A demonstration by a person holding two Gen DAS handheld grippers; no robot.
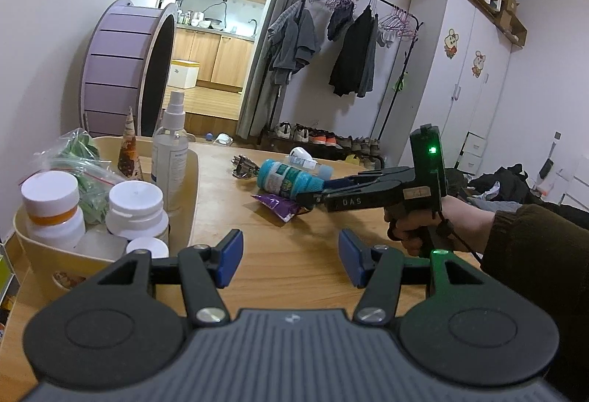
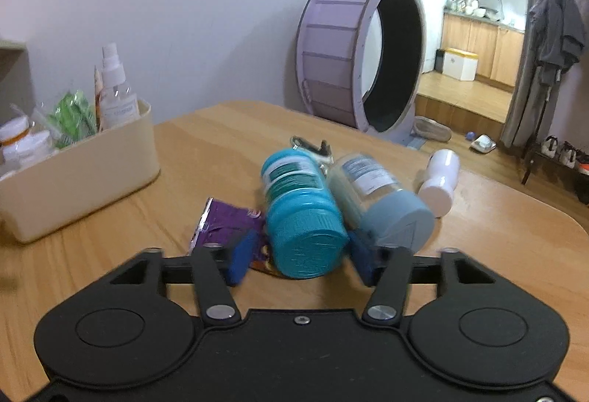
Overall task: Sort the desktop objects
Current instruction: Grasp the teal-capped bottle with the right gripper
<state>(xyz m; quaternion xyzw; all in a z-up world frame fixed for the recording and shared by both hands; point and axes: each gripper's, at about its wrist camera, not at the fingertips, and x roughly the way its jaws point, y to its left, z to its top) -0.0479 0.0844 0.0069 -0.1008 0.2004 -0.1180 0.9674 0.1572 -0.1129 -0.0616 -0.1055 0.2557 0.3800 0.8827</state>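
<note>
the teal bottle [image 2: 300, 210] lies on its side on the wooden bench [image 2: 497, 236], ribbed cap toward the right tongs [image 2: 300, 256], whose blue pads stand either side of that cap; the left pad looks just clear of it, so the jaws read as apart, not clamped. beside it, touching, lies a pale bottle [image 2: 379, 196] with a grey-blue cap, and a purple sachet [image 2: 224, 225] is partly under the teal one. by the look of it the bottle is rigid plastic, light, smooth on its label and apt to roll; the ribbed cap seems the surest hold. the cream bin [image 1: 184, 214] of jars stands well apart. the left tongs [image 1: 291, 258] hang apart over bare wood, holding nothing.
</note>
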